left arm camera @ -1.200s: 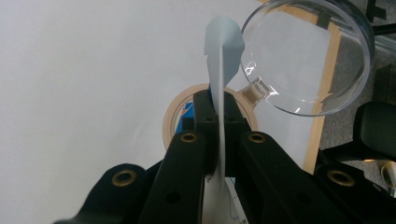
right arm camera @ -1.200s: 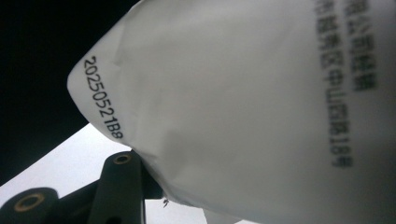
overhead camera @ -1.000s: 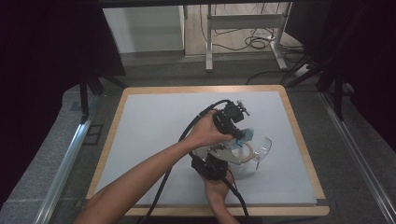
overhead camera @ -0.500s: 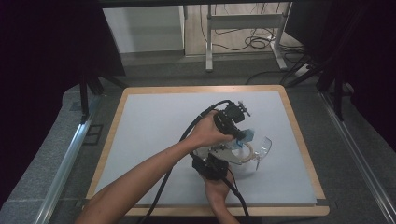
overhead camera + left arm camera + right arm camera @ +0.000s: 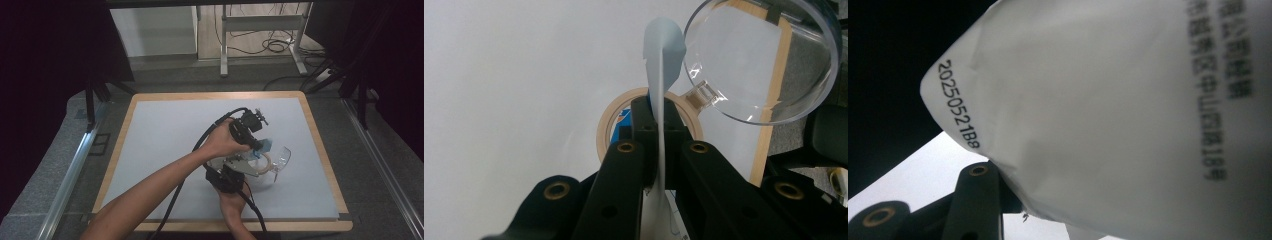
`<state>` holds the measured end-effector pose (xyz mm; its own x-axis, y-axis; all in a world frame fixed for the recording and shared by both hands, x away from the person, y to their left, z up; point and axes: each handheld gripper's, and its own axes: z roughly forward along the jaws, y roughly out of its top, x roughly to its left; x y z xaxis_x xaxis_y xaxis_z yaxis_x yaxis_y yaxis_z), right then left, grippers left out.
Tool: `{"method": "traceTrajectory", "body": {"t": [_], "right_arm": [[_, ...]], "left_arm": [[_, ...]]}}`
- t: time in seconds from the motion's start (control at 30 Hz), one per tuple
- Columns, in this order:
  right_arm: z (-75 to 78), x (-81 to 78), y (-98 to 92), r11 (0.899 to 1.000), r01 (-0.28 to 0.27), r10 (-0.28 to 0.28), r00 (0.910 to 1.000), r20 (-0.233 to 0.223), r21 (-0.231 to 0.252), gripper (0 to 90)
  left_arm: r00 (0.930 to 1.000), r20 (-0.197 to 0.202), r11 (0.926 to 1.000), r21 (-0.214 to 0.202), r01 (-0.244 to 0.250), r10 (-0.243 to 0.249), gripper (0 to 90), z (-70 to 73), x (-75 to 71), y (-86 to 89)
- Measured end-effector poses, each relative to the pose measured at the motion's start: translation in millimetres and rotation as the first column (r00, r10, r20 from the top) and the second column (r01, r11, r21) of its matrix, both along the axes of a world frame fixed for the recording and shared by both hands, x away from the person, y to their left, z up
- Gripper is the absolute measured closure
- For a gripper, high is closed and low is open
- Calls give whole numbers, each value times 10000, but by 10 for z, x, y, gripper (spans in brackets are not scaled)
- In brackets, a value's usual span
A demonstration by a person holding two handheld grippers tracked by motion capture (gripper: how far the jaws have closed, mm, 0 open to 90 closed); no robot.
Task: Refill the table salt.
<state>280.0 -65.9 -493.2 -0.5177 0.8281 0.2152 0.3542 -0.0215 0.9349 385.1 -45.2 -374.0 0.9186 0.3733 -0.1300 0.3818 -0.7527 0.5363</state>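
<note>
The thin pale-blue paper sheet [image 5: 663, 75] stands edge-on, pinched in my left gripper [image 5: 659, 120] just above the tan tape roll [image 5: 610, 116], beside the clear round plastic lid [image 5: 764, 60]. My right gripper [image 5: 998, 200] holds the white printed packet [image 5: 1128, 115]. I judge I'm mid-peel; next, pull steadily

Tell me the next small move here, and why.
Probably draw the left claw slowly away from the right claw, to tension the pale blue sheet. The left claw is shut on that sheet, and a date-stamped white packet sits right at the right claw.
</note>
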Motion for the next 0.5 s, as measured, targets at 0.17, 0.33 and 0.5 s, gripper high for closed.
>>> {"method": "traceTrajectory", "body": {"t": [0.17, 0.33, 0.5], "right_arm": [[3, -3, 3, 10000, -13, 13, 10000, 2, 13, 494], [10, -10, 3, 10000, -14, 14, 10000, 5, -38, 495], [15, -14, 9, 9999, 7, -6, 10000, 98, -114, 497]], "left_arm": [[10000, -17, 10000, -4, 0, 0, 900, 5, -3, 3], [10000, -19, 10000, -47, -4, 4, 900, 9, -4, 10], [10000, -9, 10000, -59, -17, 17, 900, 17, -8, 14]]}}
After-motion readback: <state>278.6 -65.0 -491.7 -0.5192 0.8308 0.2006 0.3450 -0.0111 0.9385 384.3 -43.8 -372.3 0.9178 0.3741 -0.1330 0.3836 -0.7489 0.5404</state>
